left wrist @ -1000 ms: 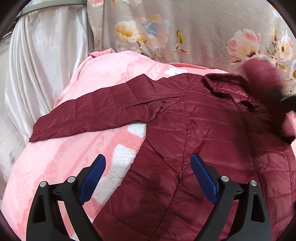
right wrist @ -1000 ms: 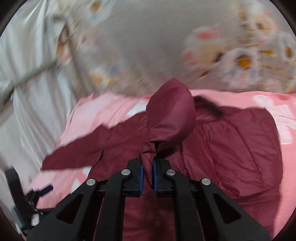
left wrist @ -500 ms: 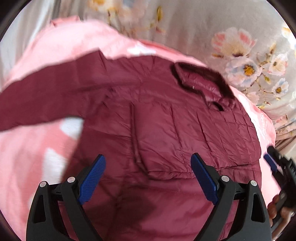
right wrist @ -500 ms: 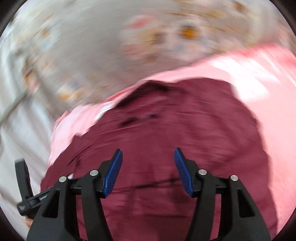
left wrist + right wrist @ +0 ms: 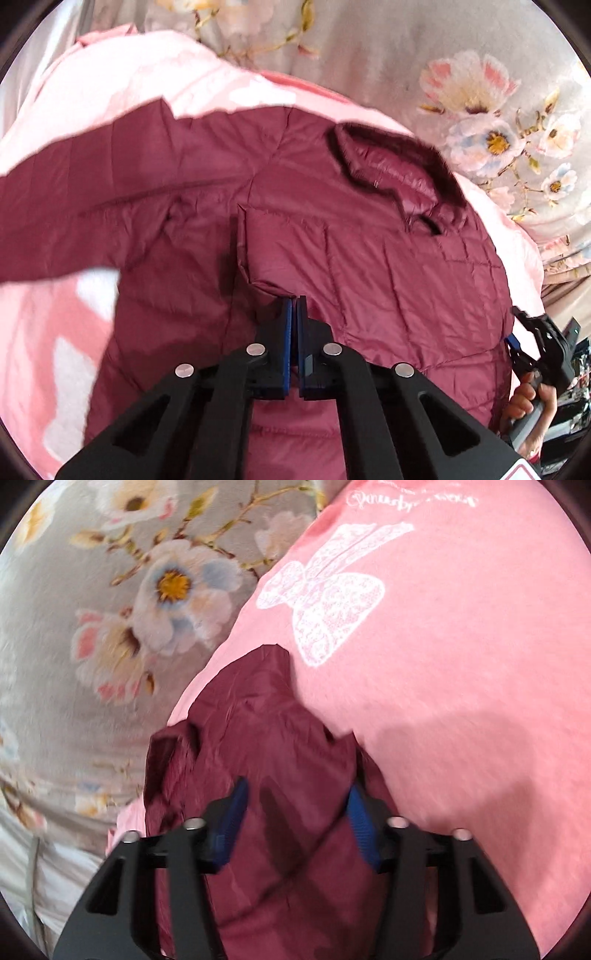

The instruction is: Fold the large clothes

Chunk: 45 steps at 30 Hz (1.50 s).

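Claw-wise, my left claw [image 5: 295, 301] is pinching the quilted maroon puffer jacket's [image 5: 388, 258] folded sleeve while my right claw [image 5: 295, 805] is closing around its edge, readying the next fold.

Black-framed left gripper [image 5: 295, 314] and right gripper [image 5: 295, 812] carry ribbed blue pads [image 5: 232, 819] and silver screws [image 5: 256, 349].

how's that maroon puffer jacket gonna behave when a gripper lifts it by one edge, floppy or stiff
Probably floppy: the maroon puffer jacket already lies creased and folded over itself on the pink blanket. Its quilted padding suggests it is light for its bulk. The shell looks smooth and faintly shiny, so a thin pinch might slip.
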Motion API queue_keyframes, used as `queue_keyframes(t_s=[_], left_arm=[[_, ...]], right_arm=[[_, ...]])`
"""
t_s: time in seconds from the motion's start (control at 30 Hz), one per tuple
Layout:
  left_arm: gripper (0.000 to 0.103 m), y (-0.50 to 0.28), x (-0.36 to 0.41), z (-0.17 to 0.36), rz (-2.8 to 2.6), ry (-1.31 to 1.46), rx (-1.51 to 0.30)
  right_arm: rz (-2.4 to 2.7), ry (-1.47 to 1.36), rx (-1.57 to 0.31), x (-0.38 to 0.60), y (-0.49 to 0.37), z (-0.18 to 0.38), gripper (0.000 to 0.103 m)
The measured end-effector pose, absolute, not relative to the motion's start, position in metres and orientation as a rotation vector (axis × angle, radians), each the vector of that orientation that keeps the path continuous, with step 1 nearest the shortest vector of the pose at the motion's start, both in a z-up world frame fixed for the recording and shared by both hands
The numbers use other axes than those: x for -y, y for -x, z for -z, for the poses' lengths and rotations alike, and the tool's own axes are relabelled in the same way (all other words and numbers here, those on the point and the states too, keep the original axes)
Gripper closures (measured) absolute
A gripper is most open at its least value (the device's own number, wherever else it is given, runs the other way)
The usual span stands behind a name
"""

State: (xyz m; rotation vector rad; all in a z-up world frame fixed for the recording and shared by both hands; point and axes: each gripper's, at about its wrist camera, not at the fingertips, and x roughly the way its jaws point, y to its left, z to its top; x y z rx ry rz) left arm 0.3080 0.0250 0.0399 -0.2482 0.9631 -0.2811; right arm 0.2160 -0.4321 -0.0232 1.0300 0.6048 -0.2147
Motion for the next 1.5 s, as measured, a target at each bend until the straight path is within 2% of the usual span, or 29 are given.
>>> queue_keyframes(t_s=[0.03, 0.17, 0.3, 0.43, 0.5, 0.57, 0.67, 0.73, 0.8, 0.87, 0.93, 1.2, 1.5], left_arm=[[0.103, -0.307, -0.026, -0.045, 0.279, 0.234, -0.941], [0.103, -0.301, -0.03, -0.056, 0.252, 0.157, -0.874], [0.103, -0.309, -0.022, -0.014, 0.264, 0.099, -0.982], [0.103, -0.302, -0.013, 0.003, 0.238, 0.012, -0.964], [0.097, -0.3, -0.015, -0.002, 0.224, -0.011, -0.956], [0.095, -0.298, -0.024, -0.013, 0.214, -0.011, -0.933], [0.092, -0.293, -0.03, -0.037, 0.184, -0.041, -0.868], [0.078, -0.294, -0.03, -0.061, 0.175, -0.036, -0.812], [0.068, -0.297, -0.019, -0.077, 0.199, -0.013, -0.784], [0.064, -0.305, -0.001, -0.086, 0.226, -0.001, -0.779], [0.058, -0.314, 0.024, -0.083, 0.251, -0.006, -0.787], [0.058, -0.322, 0.067, -0.016, 0.258, -0.071, -0.905], [0.057, -0.3, 0.056, -0.003, 0.297, -0.064, -0.908]], right_arm=[[0.208, -1.011, -0.597, 0.429, -0.218, 0.015, 0.099], [0.246, -0.815, -0.478, 0.414, -0.195, -0.029, 0.102], [0.363, -0.704, -0.648, 0.419, -0.202, 0.002, 0.102], [0.383, -0.625, -0.736, 0.415, -0.212, 0.016, 0.102], [0.415, -0.579, -0.737, 0.412, -0.209, 0.008, 0.096], [0.474, -0.527, -0.731, 0.408, -0.202, -0.006, 0.089], [0.52, -0.457, -0.659, 0.396, -0.19, -0.034, 0.089], [0.478, -0.409, -0.598, 0.377, -0.194, -0.06, 0.088], [0.38, -0.381, -0.589, 0.352, -0.214, -0.077, 0.085], [0.293, -0.342, -0.602, 0.327, -0.232, -0.082, 0.075], [0.229, -0.251, -0.644, 0.291, -0.256, -0.077, 0.069], [0.156, -0.098, -0.86, 0.233, -0.285, 0.001, 0.069], [0.165, 0.004, -0.867, 0.225, -0.252, 0.009, 0.068]])
